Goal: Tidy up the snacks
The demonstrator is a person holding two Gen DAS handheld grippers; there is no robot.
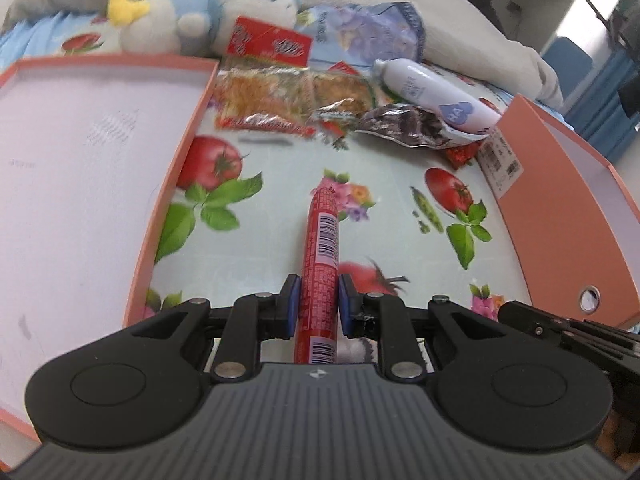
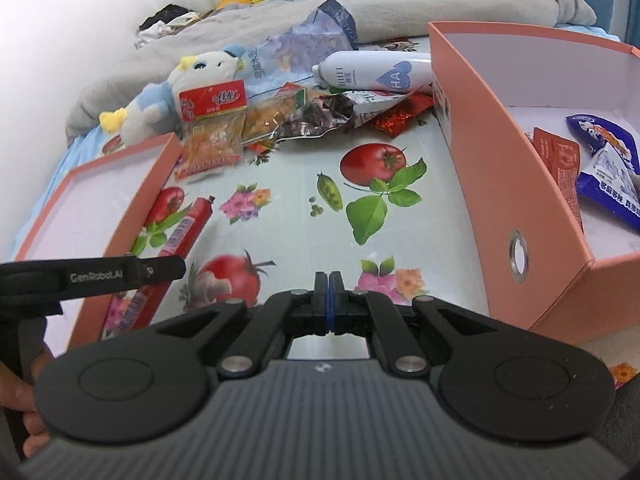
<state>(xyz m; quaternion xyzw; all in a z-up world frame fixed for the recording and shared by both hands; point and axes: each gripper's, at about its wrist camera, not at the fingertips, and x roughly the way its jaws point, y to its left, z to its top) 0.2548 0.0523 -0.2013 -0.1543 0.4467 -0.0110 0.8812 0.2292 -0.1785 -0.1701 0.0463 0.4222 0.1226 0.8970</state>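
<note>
My left gripper (image 1: 318,292) is shut on a red sausage stick (image 1: 322,248) and holds it pointing forward over the tablecloth; the stick also shows in the right wrist view (image 2: 182,232), beside the left gripper's arm. My right gripper (image 2: 328,280) is shut and empty above the cloth. A pink box lid (image 1: 168,184) lies left. A pink box (image 2: 472,168) stands right, holding a blue snack bag (image 2: 612,176) and a red packet (image 2: 560,164). Loose snacks (image 1: 280,96) lie in a pile at the back.
A plush toy (image 1: 192,16) and a white bottle (image 1: 432,92) lie behind the snack pile, with grey bedding (image 2: 440,0) beyond. The fruit-print tablecloth (image 2: 288,208) lies between the lid and the box.
</note>
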